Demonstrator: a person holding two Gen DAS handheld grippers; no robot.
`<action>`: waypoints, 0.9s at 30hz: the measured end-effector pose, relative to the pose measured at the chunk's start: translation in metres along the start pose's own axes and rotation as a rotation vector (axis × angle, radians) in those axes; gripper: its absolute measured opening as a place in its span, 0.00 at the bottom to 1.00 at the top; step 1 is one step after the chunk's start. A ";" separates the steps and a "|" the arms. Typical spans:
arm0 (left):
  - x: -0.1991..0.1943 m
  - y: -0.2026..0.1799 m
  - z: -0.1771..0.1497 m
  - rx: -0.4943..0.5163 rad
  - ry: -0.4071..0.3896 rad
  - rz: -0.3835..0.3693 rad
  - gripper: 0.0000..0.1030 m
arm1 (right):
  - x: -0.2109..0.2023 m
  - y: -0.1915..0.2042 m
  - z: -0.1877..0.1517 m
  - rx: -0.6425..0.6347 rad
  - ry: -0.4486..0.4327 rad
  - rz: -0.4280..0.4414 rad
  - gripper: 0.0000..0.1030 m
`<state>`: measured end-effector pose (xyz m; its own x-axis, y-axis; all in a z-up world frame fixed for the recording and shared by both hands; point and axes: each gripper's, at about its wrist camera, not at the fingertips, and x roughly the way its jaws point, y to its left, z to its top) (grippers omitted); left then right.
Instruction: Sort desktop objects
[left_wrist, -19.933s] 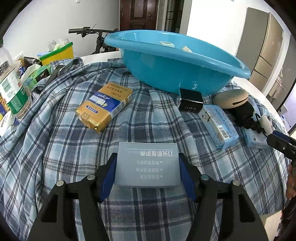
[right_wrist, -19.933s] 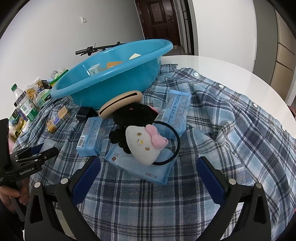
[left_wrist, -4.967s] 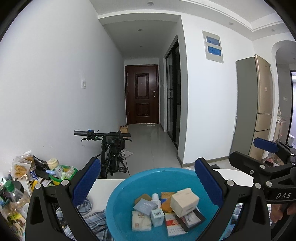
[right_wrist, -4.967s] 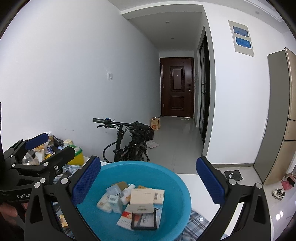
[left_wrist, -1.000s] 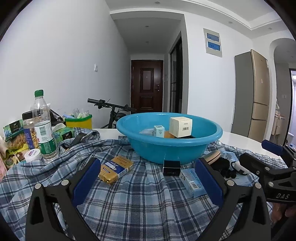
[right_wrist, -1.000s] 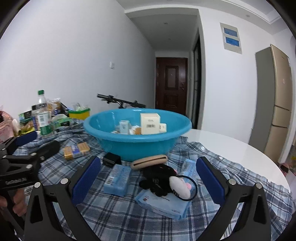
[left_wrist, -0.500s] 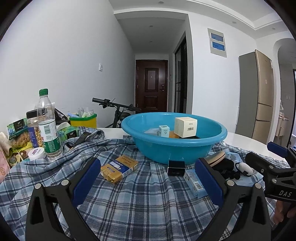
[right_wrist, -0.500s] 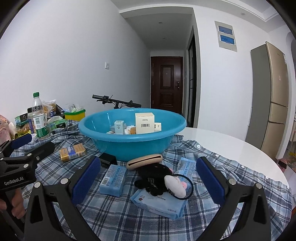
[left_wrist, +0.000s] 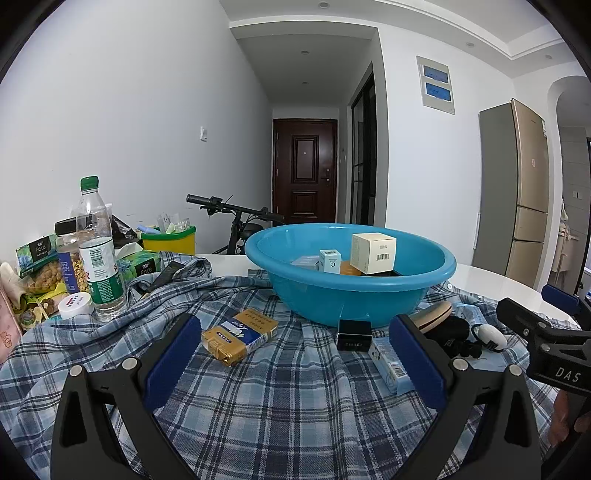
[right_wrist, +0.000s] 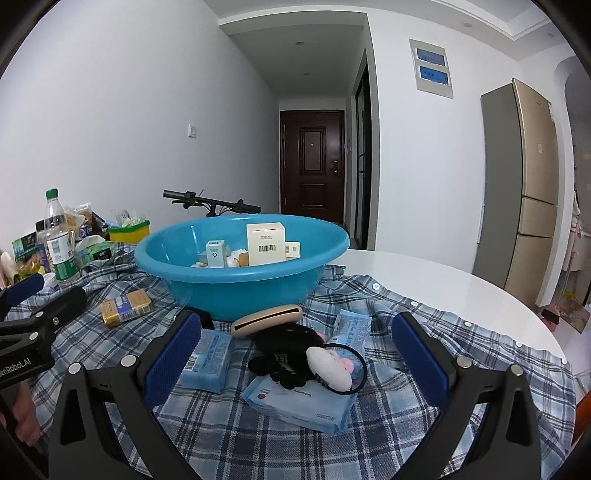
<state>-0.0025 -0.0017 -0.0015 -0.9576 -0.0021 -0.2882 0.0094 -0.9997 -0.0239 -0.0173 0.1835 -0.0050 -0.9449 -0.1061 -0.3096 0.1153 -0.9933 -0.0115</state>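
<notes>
I'm holding both grippers wide open and empty — the left gripper (left_wrist: 295, 362) is facing the gold packet (left_wrist: 239, 335) on the plaid cloth (left_wrist: 295, 413), the right gripper (right_wrist: 295, 362) is facing the plush toy (right_wrist: 328, 365) lying on tissue packs (right_wrist: 299, 404), just before the blue basin (right_wrist: 240, 273) of boxes.

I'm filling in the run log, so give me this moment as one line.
left tongs: open, empty | right tongs: open, empty | blue basin: holds boxes | gold pack, tissue packs: on plaid cloth
</notes>
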 end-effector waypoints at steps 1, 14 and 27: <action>0.000 0.000 0.000 0.000 0.000 0.000 1.00 | 0.000 0.001 0.000 0.000 0.001 -0.006 1.00; 0.000 0.000 0.000 0.000 0.000 0.000 1.00 | 0.000 0.001 0.000 -0.002 0.002 0.008 1.00; 0.000 0.000 0.000 0.000 0.001 -0.001 1.00 | 0.000 0.001 0.000 0.000 0.004 0.008 1.00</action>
<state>-0.0022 -0.0019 -0.0013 -0.9574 -0.0016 -0.2887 0.0089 -0.9997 -0.0241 -0.0175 0.1829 -0.0051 -0.9429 -0.1136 -0.3131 0.1226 -0.9924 -0.0090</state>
